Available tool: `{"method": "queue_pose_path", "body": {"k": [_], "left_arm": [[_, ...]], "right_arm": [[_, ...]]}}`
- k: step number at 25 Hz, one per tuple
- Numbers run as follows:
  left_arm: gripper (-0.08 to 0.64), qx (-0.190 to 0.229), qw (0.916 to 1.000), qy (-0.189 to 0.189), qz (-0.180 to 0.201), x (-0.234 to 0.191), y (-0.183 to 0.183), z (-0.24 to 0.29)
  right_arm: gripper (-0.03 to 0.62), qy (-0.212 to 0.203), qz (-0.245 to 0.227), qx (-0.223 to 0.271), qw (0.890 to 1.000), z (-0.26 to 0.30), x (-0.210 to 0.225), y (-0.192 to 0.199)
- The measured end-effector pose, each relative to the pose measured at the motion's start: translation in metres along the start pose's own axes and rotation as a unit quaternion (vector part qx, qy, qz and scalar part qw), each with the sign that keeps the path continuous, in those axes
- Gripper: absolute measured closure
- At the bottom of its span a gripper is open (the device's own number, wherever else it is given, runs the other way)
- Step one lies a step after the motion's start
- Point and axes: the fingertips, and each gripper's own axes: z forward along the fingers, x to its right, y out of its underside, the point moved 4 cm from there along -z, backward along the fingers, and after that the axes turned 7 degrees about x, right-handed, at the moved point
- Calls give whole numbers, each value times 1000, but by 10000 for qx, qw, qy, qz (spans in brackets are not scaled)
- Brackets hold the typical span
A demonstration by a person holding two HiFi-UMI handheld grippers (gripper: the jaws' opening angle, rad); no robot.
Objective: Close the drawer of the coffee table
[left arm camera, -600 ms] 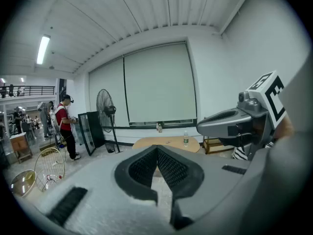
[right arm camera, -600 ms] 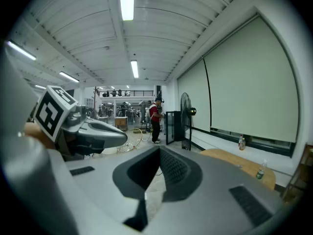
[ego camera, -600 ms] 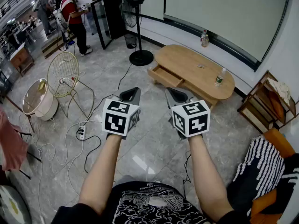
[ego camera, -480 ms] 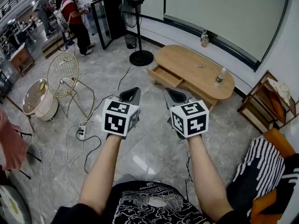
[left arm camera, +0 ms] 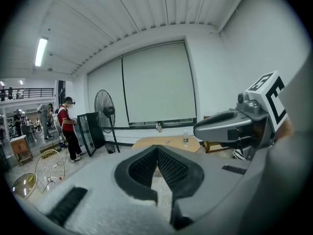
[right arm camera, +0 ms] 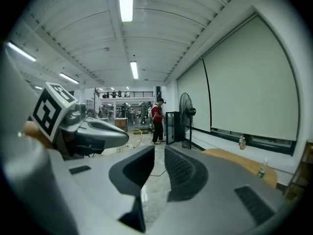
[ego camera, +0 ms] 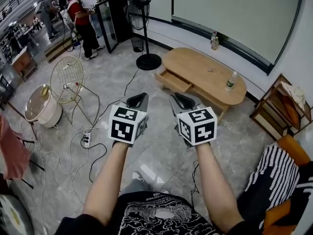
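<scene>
The left tongs (ego camera: 138,100) hover above the tiled floor (ego camera: 161,148), clenched tip to tip on nothing. Beside them, the right tongs (ego camera: 181,100) stand slightly parted and empty. Well beyond both, the drawer (ego camera: 174,81) juts open from the oval wooden counter (ego camera: 200,67).

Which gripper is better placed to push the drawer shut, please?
Probably the right gripper: it points almost straight at the open drawer ahead, while the left gripper sits further aside. Both are empty.
</scene>
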Motion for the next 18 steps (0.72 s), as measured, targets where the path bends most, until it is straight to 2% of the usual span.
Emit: {"method": "queue_pose_path", "body": {"k": [9,18], "left_arm": [[558,-49,10000,-14,-8,-33,10,22],[558,-22,9996,289,-17,-120,17,79]], "right_arm": [[445,-61,4,-106,9999,41,0,12],[383,178,13,-257,9995,141,6,14]]}}
